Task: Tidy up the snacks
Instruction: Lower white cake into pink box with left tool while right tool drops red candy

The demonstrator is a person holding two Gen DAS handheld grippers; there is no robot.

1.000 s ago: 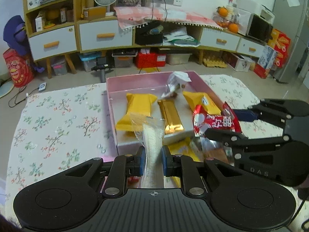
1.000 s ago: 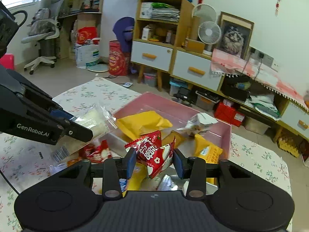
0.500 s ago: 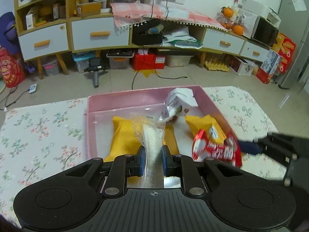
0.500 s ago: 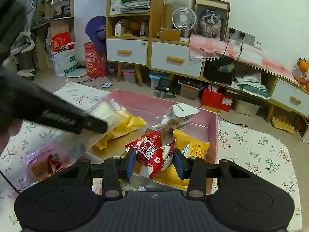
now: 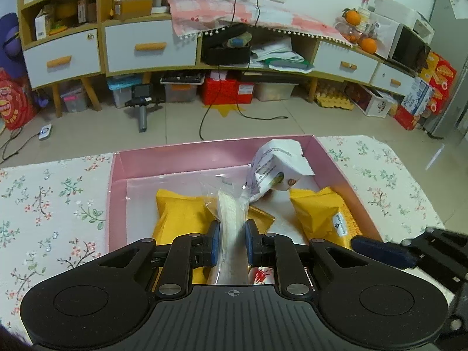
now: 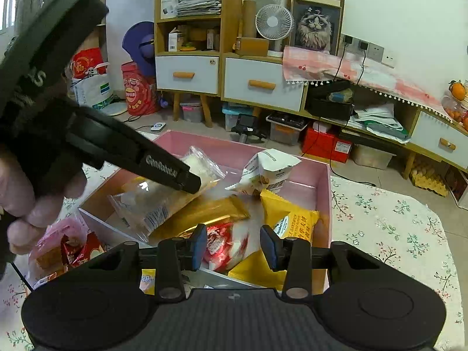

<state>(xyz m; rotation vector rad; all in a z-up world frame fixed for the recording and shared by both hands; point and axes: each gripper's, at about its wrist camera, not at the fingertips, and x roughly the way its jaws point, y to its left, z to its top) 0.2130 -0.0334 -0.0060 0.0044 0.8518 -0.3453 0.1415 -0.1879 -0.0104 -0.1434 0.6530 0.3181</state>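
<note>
Left gripper (image 5: 231, 241) is clamped on a clear-wrapped cracker pack (image 5: 231, 219), held over the pink box (image 5: 117, 181), above the yellow packs.

Right gripper (image 6: 232, 245): pads stand visibly apart with the red-and-white snack (image 6: 225, 247) between them. Left pad looks in contact, right pad shows a gap, so I read it as loose, not a firm pinch; the fisheye edge makes that hard to confirm.

Risks:
- The red snack could tip onto the near wall instead of inside the box; it sits right at the rim.
- The cracker pack's slick film could slip out early and land on the gold bar (image 6: 204, 213) or knock over the white pouch (image 6: 266, 172).
- The two grippers are close and could clash over the box.

View split: the right wrist view shows loose snacks outside the box (image 6: 67, 248) on the floral tablecloth (image 6: 389, 219), plus the person's hand (image 6: 32, 199). The left wrist view hides those, but shows the bare box floor behind the packs.
</note>
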